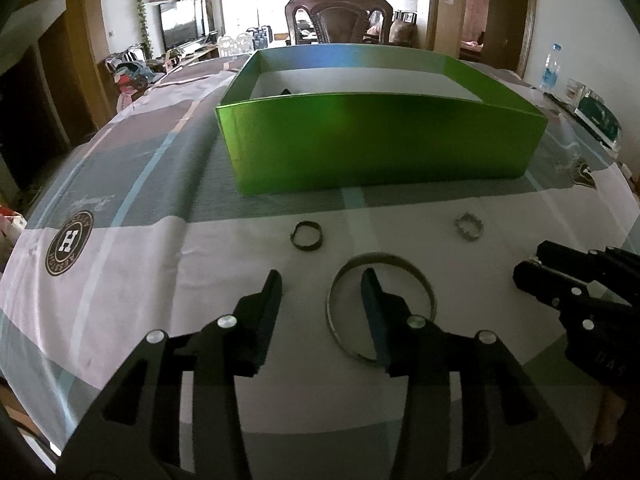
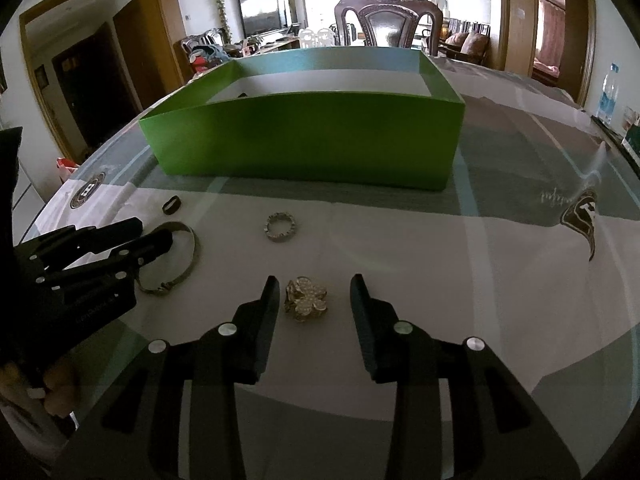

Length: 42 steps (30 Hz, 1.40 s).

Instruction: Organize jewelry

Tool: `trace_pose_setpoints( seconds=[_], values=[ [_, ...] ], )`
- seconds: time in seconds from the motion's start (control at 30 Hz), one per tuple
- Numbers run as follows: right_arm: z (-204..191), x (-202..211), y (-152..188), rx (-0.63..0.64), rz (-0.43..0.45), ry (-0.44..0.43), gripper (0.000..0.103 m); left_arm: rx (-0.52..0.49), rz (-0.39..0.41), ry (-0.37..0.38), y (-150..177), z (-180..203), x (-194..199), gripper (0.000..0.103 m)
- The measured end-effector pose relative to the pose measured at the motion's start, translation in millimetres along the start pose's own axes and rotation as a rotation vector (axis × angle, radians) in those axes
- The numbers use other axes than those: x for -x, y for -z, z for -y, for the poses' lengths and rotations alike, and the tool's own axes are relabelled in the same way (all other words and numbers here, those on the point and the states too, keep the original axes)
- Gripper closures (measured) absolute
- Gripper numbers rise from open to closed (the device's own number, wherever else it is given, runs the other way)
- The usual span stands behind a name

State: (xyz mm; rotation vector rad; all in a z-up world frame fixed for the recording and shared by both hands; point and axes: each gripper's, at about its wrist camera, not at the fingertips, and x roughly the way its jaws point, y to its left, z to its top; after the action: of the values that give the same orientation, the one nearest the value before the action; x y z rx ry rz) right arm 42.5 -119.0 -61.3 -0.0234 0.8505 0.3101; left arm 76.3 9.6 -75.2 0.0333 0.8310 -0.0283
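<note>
Covering table – patterned cloth (image 1: 240, 240); dining chair (image 1: 340, 16) behind; both tools parted, empty.

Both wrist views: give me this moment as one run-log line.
left gripper: open, straddling bangle rim | right gripper: open around brooch | two rings on cloth | green box: behind

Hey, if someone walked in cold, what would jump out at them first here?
The shiny green open-topped cardboard box at the table's middle dominates. In front of it, jewelry lies on the patterned cloth: a large silver bangle straddled by the open left gripper, and a sparkly gold flower-shaped brooch between the open right gripper's fingers, untouched.
</note>
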Motion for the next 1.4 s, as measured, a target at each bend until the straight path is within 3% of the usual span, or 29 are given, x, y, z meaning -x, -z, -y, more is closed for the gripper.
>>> trace_pose_setpoints(
  seconds=[0.87,1.4],
  values=[
    [1.6,-0.1,-0.1,-0.010,0.002,-0.005,0.066,-0.002,0.001,-0.003,0.1,-0.2,-1.1,0.055],
    [2.0,1.2,0.7,-0.004,0.001,-0.009,0.058,0.001,0.000,-0.015,0.3,-0.2,-1.5,0.050]
  ],
)
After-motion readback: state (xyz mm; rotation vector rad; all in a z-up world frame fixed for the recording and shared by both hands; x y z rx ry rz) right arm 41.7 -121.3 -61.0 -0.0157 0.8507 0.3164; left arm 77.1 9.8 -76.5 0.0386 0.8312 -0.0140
